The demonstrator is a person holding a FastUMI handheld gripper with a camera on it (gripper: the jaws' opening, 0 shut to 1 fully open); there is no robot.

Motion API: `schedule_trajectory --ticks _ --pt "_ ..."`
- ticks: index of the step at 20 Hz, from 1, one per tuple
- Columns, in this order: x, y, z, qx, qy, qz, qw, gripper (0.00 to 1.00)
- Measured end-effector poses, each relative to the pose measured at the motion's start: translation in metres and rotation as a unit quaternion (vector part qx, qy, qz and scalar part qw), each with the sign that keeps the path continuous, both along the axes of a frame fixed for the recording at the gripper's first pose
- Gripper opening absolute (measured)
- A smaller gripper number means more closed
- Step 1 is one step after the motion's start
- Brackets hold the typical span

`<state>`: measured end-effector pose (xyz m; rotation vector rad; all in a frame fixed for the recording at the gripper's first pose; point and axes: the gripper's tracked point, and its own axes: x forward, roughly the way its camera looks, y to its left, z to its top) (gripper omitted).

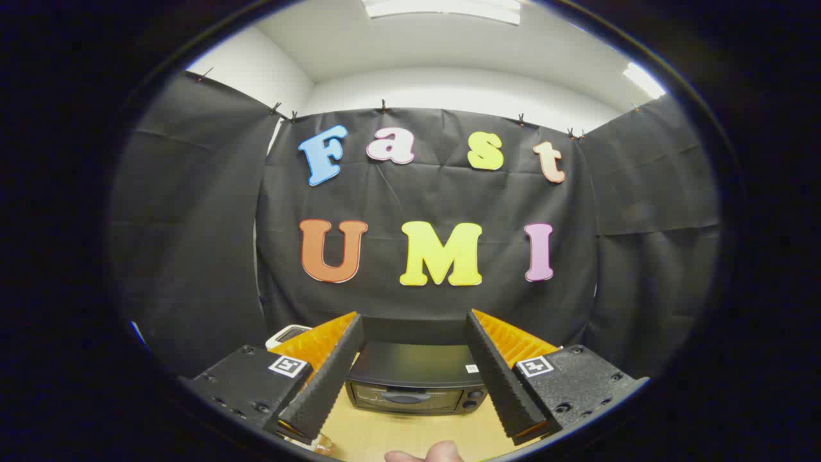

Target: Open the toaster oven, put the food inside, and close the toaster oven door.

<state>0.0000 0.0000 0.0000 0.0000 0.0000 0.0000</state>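
A black toaster oven stands on the wooden table, against the black cloth wall. Its glass door with a dark handle is closed, and two knobs sit to the right of the door. My gripper is raised above the table and stands open, the oven showing in the wide gap between the two fingers and beyond them. Nothing is held. A pale rounded piece, perhaps the food, shows on the table nearest me, in front of the oven.
A small white device sits left of the oven, partly behind the left finger. Black cloth walls close the booth behind and on both sides. Bare table lies between the oven and the pale piece.
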Motion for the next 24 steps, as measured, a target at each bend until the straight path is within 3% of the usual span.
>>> schedule_trajectory --ticks 24 --pt "0.039 -0.015 -0.020 0.016 0.028 0.003 0.999 1.00"
